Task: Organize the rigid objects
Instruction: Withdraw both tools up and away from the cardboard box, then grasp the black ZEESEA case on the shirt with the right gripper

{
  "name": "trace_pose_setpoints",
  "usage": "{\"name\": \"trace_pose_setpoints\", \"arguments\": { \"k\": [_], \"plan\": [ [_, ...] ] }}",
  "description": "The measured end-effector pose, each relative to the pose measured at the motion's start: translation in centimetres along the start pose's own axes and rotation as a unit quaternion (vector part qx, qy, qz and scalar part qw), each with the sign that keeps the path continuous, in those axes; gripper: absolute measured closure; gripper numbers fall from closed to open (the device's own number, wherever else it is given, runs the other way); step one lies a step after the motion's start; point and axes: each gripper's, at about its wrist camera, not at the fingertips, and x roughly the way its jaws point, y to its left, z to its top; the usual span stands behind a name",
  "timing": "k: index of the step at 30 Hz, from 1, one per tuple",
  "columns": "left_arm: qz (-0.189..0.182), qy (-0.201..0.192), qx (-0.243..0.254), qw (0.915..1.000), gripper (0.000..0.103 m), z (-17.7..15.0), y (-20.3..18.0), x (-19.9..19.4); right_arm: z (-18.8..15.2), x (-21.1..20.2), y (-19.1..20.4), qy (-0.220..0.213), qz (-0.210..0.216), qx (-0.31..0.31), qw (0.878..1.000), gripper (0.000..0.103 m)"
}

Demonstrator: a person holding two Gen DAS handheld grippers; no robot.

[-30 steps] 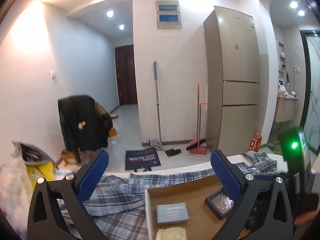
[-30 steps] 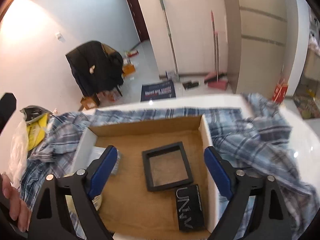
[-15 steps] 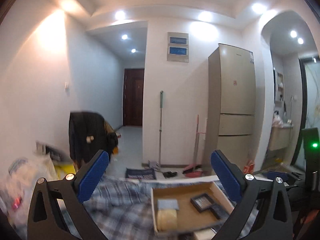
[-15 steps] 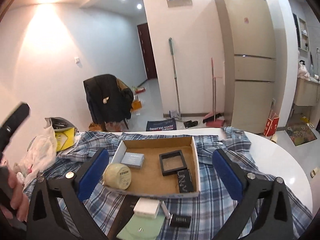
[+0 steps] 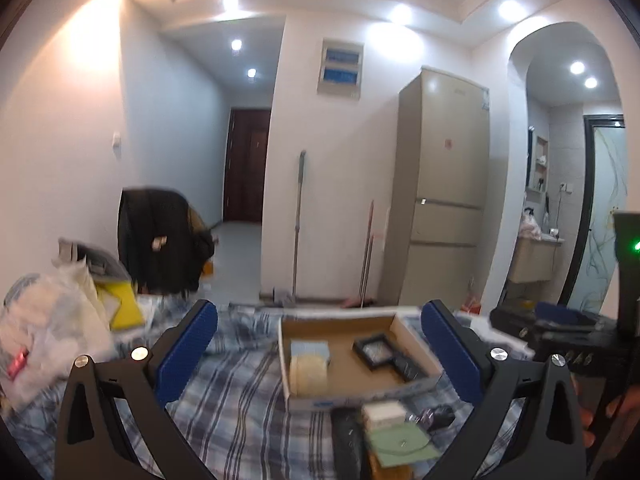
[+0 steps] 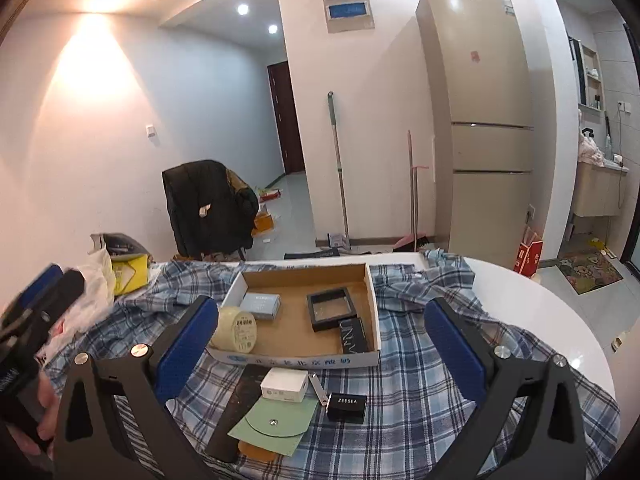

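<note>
Left wrist view: the left hand-held gripper (image 5: 320, 344) is spread wide with nothing between its blue pads (image 5: 188, 344). Past it sits the open cardboard box (image 5: 344, 394) on a blue plaid cloth (image 5: 236, 400). Inside the box, a roll of tape (image 5: 307, 372) stands at the near left corner, a pale blue box (image 5: 310, 350) just behind it, a black square frame (image 5: 374, 350) toward the right wall. In front of the box lie a small white box (image 5: 383, 414) and a green envelope (image 5: 400, 444); any writing here is too blurred to read. A white plastic bag (image 5: 44, 340) lies far left of the box.

Right wrist view: the right hand-held gripper (image 6: 320, 340) is likewise wide apart and empty. The cardboard box (image 6: 296, 356) carries blue writing along its front wall that I cannot make out. Inside, the tape roll (image 6: 236, 328) stands at the near left corner with a printed label too small to read, the pale blue box (image 6: 261, 306) beside it, the black frame (image 6: 330, 307) right of centre, and a black box lettered "UNNY" (image 6: 353, 335) against the right wall, touching the frame's near corner. In front of the cardboard box: the white box (image 6: 285, 386), a black box marked "ZEESEA" (image 6: 347, 402) to its right, the green envelope (image 6: 276, 422) nearer still. All rest on the plaid cloth (image 6: 420, 392) over a white round counter (image 6: 540, 312). A beige refrigerator (image 6: 484, 120) stands beyond the box.
</note>
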Motion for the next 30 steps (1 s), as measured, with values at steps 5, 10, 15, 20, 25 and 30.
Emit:
{"name": "trace_pose_setpoints", "arguments": {
  "k": [5, 10, 15, 20, 25, 30],
  "plan": [
    [0.014, 0.027, -0.016, 0.9994, 0.000, -3.5, 1.9, 2.9, -1.8, 2.3, -0.4, 0.021, -0.013, -0.004, 1.000, 0.000],
    [0.012, 0.054, -0.015, 0.9984, 0.000, -5.6, 2.6, 5.1, -4.3, 4.6, -0.8, 0.054, -0.025, -0.024, 0.998, 0.000],
    [0.027, 0.064, 0.012, 0.9975, 0.000, -6.6, 1.7, 6.0, -6.4, 7.6, -1.3, 0.114, -0.037, -0.028, 0.992, 0.000],
    [0.028, 0.046, 0.011, 0.9985, 0.000, -6.9, 1.7, 5.6, -7.5, 9.3, -1.6, 0.152, -0.052, -0.032, 0.987, 0.000],
    [0.034, 0.050, 0.011, 0.9981, 0.000, -6.7, 1.7, 5.6, -8.5, 11.0, -2.0, 0.190, -0.066, -0.023, 0.979, 0.003],
    [0.027, 0.039, 0.006, 0.9989, 0.000, -6.6, 1.8, 5.2, -9.4, 12.6, -2.0, 0.228, -0.066, -0.027, 0.971, 0.017]
  ]
}}
